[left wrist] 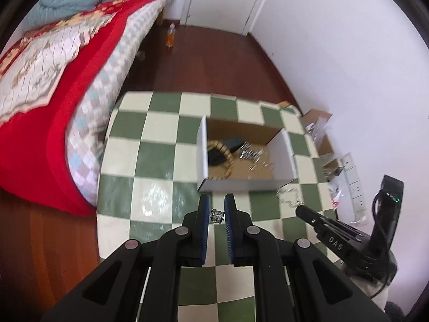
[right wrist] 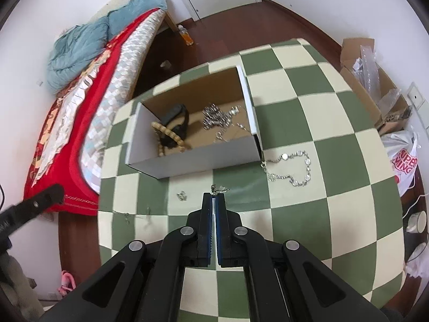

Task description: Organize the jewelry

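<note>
**Sorting jewelry into the box: partly done, several pieces still out**

Judging from what lies where, I am somewhere past the middle of this job. The open cardboard box (right wrist: pixel 193 134) sits on the checkered desk (right wrist: pixel 335 123), and it already holds a beaded bracelet (right wrist: pixel 171 136), a black wristband (right wrist: pixel 178 122) and a heap of silver chain pieces (right wrist: pixel 215 119).

Outside the box I count what is left. A silver link necklace (right wrist: pixel 292 169) lies on the desk just beside the box's near right corner. A small silver charm (right wrist: pixel 182 195) rests on the desk to the left of my right tool, with a thin chain (right wrist: pixel 126 216) near the desk's left edge; that one is blurred and I cannot make out its form.

My right tool (right wrist: pixel 213 197) is clenched, its pads nearly together, and a small silver piece (right wrist: pixel 218 187) sits at its very tip. I read that as a grasp, though the contact is too small to be sure.

My left tool (left wrist: pixel 216 208) is released, jaws apart, with a small silver clasp-like piece (left wrist: pixel 216 215) lying on the desk between its fingers, not yet pinched.

So roughly three items are in; the necklace, the charm, the thin chain and the two pieces at my tools remain.
</note>
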A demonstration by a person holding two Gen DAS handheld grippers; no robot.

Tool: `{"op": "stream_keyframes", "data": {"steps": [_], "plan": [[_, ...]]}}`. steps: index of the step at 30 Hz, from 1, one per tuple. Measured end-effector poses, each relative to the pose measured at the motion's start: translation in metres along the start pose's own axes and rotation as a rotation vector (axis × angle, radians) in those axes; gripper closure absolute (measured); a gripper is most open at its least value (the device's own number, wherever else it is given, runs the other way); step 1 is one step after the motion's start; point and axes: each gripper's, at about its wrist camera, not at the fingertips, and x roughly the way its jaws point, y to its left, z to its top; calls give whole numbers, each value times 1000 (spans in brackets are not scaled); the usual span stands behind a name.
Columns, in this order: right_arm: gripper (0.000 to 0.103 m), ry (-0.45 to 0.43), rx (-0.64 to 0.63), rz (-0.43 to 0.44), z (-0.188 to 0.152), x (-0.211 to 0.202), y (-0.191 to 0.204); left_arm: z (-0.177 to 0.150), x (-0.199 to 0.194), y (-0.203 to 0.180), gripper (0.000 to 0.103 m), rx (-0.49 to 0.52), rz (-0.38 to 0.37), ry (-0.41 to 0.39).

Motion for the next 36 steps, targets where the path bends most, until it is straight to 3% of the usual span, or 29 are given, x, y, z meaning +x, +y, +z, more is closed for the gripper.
{"op": "stream_keyframes", "data": {"steps": [10,16,24,36], "plan": [[101,-77,-50,45,35,-56,23,45,-57,-31,94,59,-62,-95],[101,-123,-94,52,69,-79,40,80,-60,-54,94,96,-95,-114],[101,-66,-98,52,106,-60,40,110,-14,-66,94,110,-105,-34],[101,45,-106,1,118,-6,22,95,69,-63,94,65,-103,147]]}}
